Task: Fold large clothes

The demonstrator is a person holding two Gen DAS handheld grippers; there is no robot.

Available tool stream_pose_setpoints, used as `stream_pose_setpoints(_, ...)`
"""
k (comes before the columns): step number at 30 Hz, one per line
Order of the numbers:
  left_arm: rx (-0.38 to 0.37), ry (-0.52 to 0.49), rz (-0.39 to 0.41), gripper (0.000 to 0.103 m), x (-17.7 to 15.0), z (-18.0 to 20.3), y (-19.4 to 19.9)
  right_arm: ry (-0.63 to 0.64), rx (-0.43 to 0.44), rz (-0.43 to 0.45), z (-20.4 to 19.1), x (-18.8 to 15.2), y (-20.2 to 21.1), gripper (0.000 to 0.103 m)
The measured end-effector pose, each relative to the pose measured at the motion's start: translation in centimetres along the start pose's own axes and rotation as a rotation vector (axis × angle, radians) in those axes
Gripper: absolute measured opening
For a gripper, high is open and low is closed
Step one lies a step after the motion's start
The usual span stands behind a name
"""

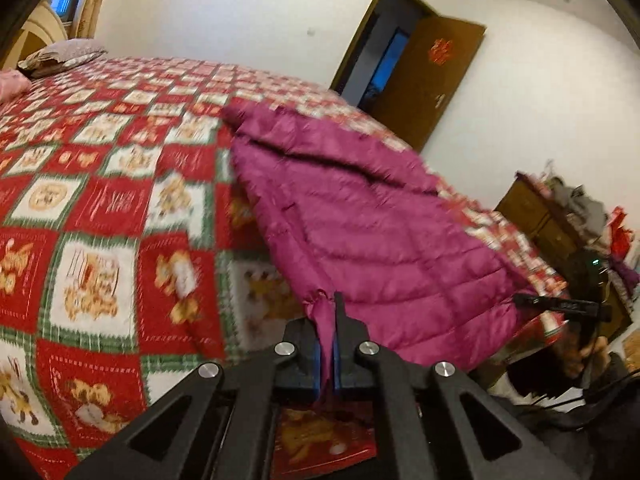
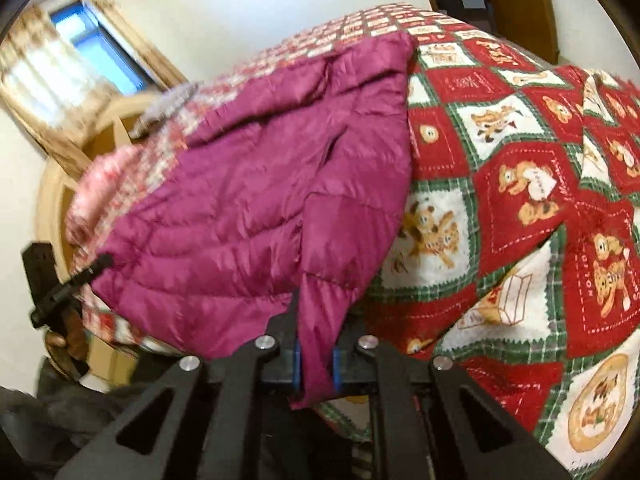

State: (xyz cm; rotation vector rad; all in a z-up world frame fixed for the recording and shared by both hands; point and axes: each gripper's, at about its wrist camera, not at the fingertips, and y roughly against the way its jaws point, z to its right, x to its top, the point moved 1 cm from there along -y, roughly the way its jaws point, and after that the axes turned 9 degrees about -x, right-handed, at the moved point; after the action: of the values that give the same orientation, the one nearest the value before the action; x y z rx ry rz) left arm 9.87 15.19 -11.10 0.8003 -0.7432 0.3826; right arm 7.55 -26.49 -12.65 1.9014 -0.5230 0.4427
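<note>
A magenta quilted down jacket point(image 1: 372, 216) lies spread on the bed, its near edge lifted. My left gripper point(image 1: 330, 320) is shut on a bunched corner of the jacket's hem. My right gripper point(image 2: 316, 320) is shut on another corner of the same jacket point(image 2: 248, 184), a fold of fabric hanging down between its blue pads. The right gripper also shows in the left wrist view point(image 1: 560, 304) at the jacket's far corner. The left gripper shows in the right wrist view point(image 2: 72, 284) at the jacket's left corner.
The bed carries a red, white and green patchwork quilt point(image 1: 100, 200) with bear pictures. Pillows point(image 1: 60, 54) lie at the headboard. A brown door point(image 1: 424, 76) stands open beyond the bed. A wooden dresser point(image 1: 552, 216) with clutter stands at the right.
</note>
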Motion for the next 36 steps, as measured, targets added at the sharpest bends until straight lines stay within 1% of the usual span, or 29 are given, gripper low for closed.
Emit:
stream_pose_setpoints(3,-0.049,-0.007,0.046,0.002,0.8,0.7,1.2,-0.009,0.022,0.021,-0.3,0.0,0.3,0.013)
stream_pose_setpoints(6,-0.121,-0.011,0.101,0.002,1.5,1.3,2.6,-0.002,0.049,0.047,-1.1,-0.1,1.3,0.012)
stream_pose_setpoints(8,-0.161,-0.020,0.136,0.002,1.8,1.8,3.6,-0.001,0.062,0.062,-1.5,0.6,2.1,0.012)
stream_pose_setpoints(13,-0.251,-0.029,0.212,0.002,2.7,2.8,6.2,0.004,0.095,0.120,-1.7,0.7,5.7,0.012)
stream_pose_setpoints(16,-0.310,-0.057,0.269,0.002,3.3,4.0,8.4,0.025,0.111,0.154,-2.4,0.8,7.9,0.012)
stream_pose_setpoints(19,-0.328,-0.084,0.304,0.002,4.3,4.7,9.9,0.053,0.121,0.203,-3.2,1.5,9.8,0.012)
stream_pose_setpoints(21,-0.317,-0.088,0.313,0.003,5.1,4.7,10.1,0.059,0.119,0.229,-3.5,2.6,10.4,0.012)
stream_pose_setpoints(23,-0.299,-0.063,0.323,0.003,6.6,4.2,9.6,0.041,0.140,0.248,-3.3,3.8,10.4,0.012)
stream_pose_setpoints(25,-0.283,-0.042,0.324,0.003,7.9,3.5,8.8,0.011,0.159,0.265,-3.2,6.1,9.6,0.012)
stream_pose_setpoints(28,-0.200,-0.012,0.307,0.003,11.1,2.2,6.1,-0.015,0.159,0.275,-3.5,9.6,7.9,0.012)
stream_pose_setpoints(31,-0.123,0.035,0.288,0.003,13.9,-0.1,3.1,-0.031,0.140,0.268,-3.9,13.5,5.2,0.012)
stream_pose_setpoints(33,-0.087,0.098,0.275,0.003,15.9,-2.4,0.6,-0.051,0.124,0.257,-4.1,15.7,3.1,0.012)
stream_pose_setpoints(36,-0.029,0.166,0.245,0.003,17.5,-5.2,-1.9,-0.091,0.089,0.231,-3.7,18.0,0.4,0.012)
